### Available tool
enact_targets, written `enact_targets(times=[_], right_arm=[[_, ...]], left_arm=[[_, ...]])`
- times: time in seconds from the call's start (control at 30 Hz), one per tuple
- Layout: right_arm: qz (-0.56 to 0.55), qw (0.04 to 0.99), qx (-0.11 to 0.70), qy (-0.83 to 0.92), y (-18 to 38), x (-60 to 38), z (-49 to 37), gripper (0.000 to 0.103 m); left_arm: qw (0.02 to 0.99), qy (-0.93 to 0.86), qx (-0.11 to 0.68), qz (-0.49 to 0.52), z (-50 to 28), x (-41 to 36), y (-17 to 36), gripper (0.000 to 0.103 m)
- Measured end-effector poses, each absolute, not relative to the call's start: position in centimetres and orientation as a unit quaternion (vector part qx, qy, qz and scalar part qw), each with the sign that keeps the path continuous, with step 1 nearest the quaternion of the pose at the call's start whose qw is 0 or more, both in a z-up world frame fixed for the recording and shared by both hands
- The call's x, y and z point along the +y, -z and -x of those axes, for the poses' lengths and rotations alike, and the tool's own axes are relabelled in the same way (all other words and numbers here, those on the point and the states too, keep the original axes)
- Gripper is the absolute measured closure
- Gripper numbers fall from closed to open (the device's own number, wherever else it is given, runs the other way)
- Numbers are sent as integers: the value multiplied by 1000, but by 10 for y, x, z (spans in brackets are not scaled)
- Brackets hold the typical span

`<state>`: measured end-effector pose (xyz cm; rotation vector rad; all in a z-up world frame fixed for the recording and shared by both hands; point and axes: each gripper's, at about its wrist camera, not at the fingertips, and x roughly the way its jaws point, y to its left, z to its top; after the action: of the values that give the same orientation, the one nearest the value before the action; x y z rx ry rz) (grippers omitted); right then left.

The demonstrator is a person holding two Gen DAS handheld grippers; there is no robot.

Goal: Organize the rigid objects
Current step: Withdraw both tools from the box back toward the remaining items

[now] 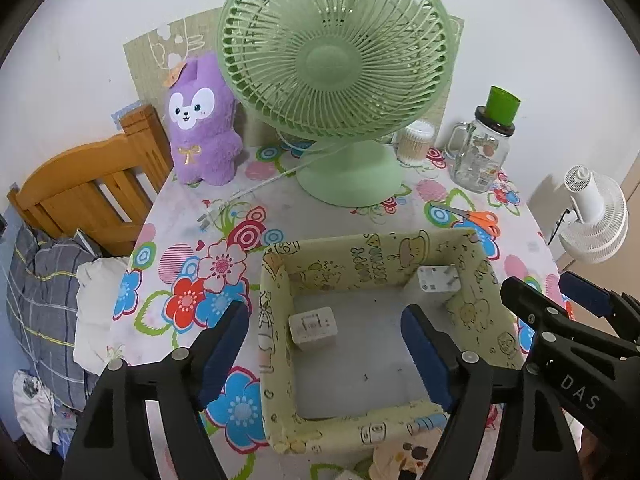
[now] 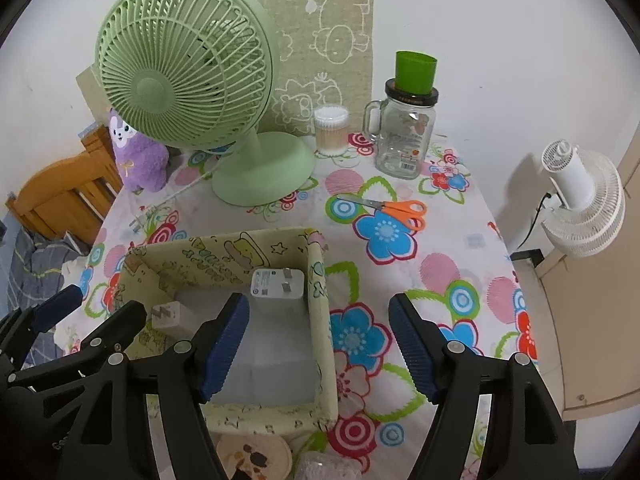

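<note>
A pale yellow fabric box (image 1: 280, 280) (image 2: 320, 320) with cartoon prints stands on the flowered table. Inside it lie two white plug adapters: one (image 1: 313, 329) (image 2: 166, 315) near the left wall, one (image 1: 437, 282) (image 2: 277, 282) leaning in the far right corner. My left gripper (image 1: 326, 354) hovers open above the box's left wall, nothing between its blue pads. My right gripper (image 2: 320, 346) is open above the box's right wall, also empty. Each gripper shows at the edge of the other's view. Orange-handled scissors (image 1: 476, 217) (image 2: 394, 207) lie beyond the box.
A green desk fan (image 1: 340, 80) (image 2: 192, 80), a purple plush toy (image 1: 202, 120) (image 2: 136, 152), a cotton-swab tub (image 1: 416, 142) (image 2: 331, 130) and a glass jar with a green cup on top (image 1: 482, 152) (image 2: 404, 136) stand at the back. A white fan (image 2: 580, 200) is at the right, a wooden chair (image 1: 92, 184) at the left.
</note>
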<state>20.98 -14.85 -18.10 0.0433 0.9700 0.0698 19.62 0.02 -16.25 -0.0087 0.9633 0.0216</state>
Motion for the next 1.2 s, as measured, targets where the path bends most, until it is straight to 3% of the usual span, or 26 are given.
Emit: enact_targets(times=[0.97,1.2], right_arm=[[-21,895,445,-39,146,-163,-148,25],[-11,899,436,-36,136,-162,-135,19]], left_arm=[[894,25,448,-17,-141,-8,130,7],[895,32,444,-21,-128,-6,121,5]])
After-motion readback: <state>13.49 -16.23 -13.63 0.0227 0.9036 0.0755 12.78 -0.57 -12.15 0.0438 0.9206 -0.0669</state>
